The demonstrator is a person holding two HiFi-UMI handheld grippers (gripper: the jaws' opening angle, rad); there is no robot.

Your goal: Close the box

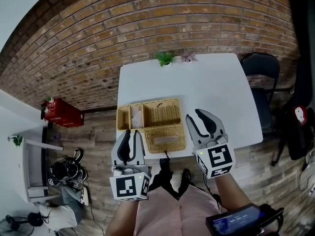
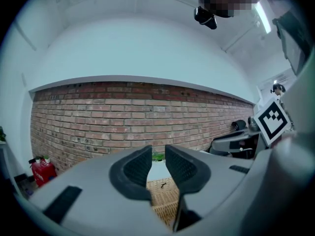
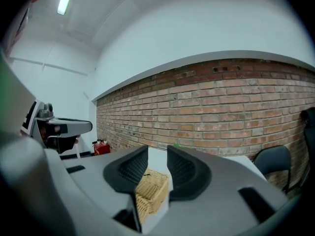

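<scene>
- While both grippers hang empty, the white tabletop (image 1: pixel 211 92) carries the box (image 1: pixel 161 113) at its near left corner, ahead of them.
- Box: open wicker, its long axis running side to side across the line of both sets of jaws. It lies ahead of and between the two.
- Lid (image 1: pixel 165 138), as I judge it: the flat wicker panel folded out toward the person. It probably needs swinging up and away.
- Left hand-held gripper (image 1: pixel 132 134): jaws slightly spread, nothing between them, just beside the lid's left edge, seemingly the nearer.
- Right hand-held gripper (image 1: pixel 193 113): jaws spread, empty, just off the box's right end.
</scene>
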